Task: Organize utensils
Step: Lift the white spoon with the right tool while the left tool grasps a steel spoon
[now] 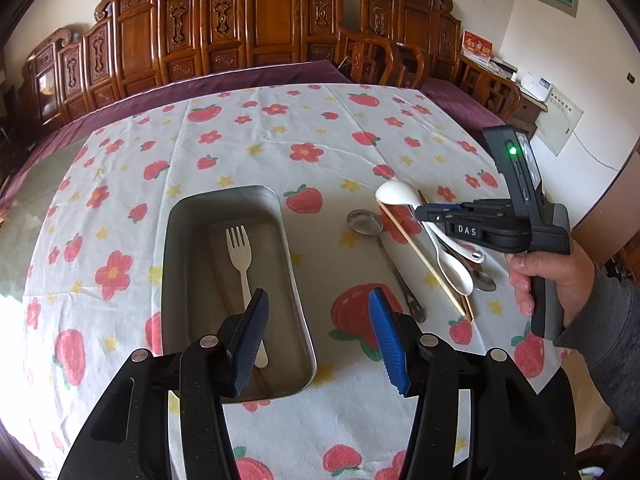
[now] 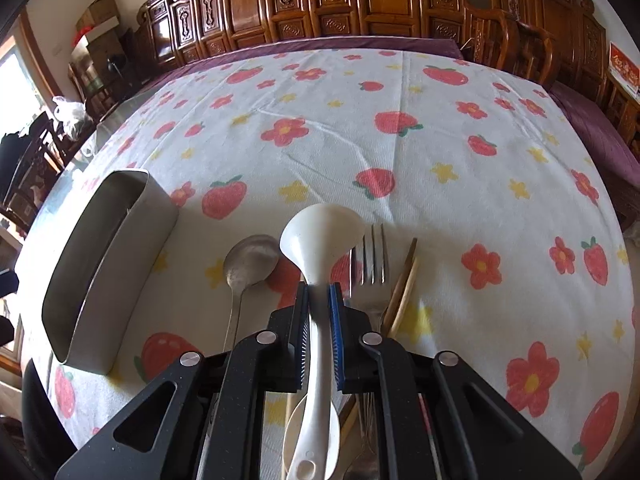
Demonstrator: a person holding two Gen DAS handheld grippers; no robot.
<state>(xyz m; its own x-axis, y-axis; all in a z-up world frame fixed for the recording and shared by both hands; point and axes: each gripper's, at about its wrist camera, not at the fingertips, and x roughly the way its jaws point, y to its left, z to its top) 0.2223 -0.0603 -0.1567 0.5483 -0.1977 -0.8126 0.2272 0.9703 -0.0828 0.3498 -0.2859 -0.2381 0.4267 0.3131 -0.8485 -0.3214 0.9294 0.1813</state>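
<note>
A metal tray (image 1: 176, 240) sits on the strawberry tablecloth with a white plastic fork (image 1: 240, 252) lying in it. My left gripper (image 1: 318, 340) is open and empty, hovering over the tray's near end. My right gripper (image 2: 319, 296) is shut on the handle of a white ladle-shaped spoon (image 2: 320, 232); it shows in the left wrist view (image 1: 424, 214) holding that spoon (image 1: 396, 194) over the utensil pile. In the pile lie a metal spoon (image 2: 250, 260), a metal fork (image 2: 372, 260), chopsticks (image 2: 404, 284) and another white spoon (image 1: 456, 272).
The tray also shows at the left of the right wrist view (image 2: 76, 276). Carved wooden chairs (image 1: 256, 24) stand behind the table. A purple cloth (image 1: 248, 76) covers the table's far edge. A side table with papers (image 1: 532, 88) is at the right.
</note>
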